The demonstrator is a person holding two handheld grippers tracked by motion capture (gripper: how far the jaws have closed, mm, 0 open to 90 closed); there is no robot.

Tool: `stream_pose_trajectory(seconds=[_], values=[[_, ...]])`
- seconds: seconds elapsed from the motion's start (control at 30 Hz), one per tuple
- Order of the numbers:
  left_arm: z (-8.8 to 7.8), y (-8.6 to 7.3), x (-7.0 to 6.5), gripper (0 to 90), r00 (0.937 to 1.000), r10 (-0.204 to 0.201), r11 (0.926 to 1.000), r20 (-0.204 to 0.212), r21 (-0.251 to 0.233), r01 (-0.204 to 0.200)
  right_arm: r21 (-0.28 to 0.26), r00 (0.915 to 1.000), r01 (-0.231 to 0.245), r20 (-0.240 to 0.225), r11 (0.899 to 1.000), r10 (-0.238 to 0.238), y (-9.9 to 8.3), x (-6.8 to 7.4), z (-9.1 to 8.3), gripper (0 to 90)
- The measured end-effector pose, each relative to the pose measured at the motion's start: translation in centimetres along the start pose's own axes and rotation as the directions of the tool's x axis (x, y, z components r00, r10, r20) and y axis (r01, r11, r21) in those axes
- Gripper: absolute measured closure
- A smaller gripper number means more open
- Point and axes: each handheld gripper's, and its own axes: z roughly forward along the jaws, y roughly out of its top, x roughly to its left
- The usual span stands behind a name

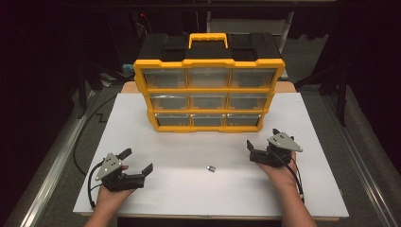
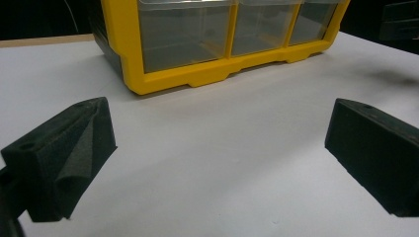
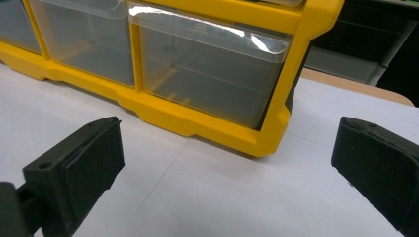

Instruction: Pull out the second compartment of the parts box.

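Left gripper [image 1: 138, 161] wide open, holding nothing, near-left of board [image 1: 142, 127]. Small metal part [image 1: 211, 169] lies mid-board btwn grippers, too small to identify. Right gripper [image 1: 261, 138] wide open, empty. Yellow drawer organizer [image 1: 210, 96] behind; drawer contents unclear.

The place looks like a lab or workshop set up for recording. Ahead of the jaws, a white board lies as a bench [image 1: 142, 142] top on a plain wooden table, and a yellow parts organizer [image 1: 209, 94] with clear drawers stands on it. Dark surroundings, metal frame rails [image 1: 52, 175] along the sides and loose cables [image 1: 85, 137] beside the bench point to a test rig rather than a home.
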Motion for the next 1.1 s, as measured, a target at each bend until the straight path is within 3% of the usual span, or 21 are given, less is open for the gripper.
stream_pose_trajectory(seconds=[0.2,0.47,0.67,0.93,1.03,1.07,1.1], values=[[-0.2,0.0,0.1,0.3,1.0000,-0.002,1.0000,-0.005,-0.008,0.002,0.012,0.9998,0.021,0.006,1.000,-0.021,-0.9,-0.3,-1.1,0.0],[-0.1,0.0,0.1,0.4,1.0000,-0.003,1.0000,-0.005,-0.008,0.003,0.047,0.9975,0.071,-0.005,0.996,-0.071,-1.2,-0.3,-0.9,0.0],[-0.1,0.0,0.1,0.3,1.0000,0.001,1.0000,-0.004,-0.007,-0.001,0.081,0.9867,0.162,-0.026,0.983,-0.161,-1.3,0.4,-0.7,0.0],[-0.1,0.0,0.1,0.4,1.0000,0.005,0.9999,0.002,-0.010,-0.005,0.090,0.9768,0.214,-0.030,0.973,-0.212,-1.3,0.6,-0.8,0.0],[0.0,0.0,0.1,0.3,1.0000,0.008,0.9999,0.003,-0.009,-0.008,0.096,0.9684,0.249,-0.025,0.964,-0.248,-1.2,0.8,-0.8,0.0],[0.0,0.0,0.1,0.4,1.0000,0.008,0.9999,0.004,-0.010,-0.008,0.101,0.9617,0.274,-0.018,0.957,-0.273,-1.2,1.0,-0.9,0.0],[0.0,0.0,0.1,0.3,1.0000,0.008,0.9999,0.004,-0.010,-0.008,0.101,0.9617,0.274,-0.018,0.957,-0.273,-1.2,1.0,-0.9,0.0]])
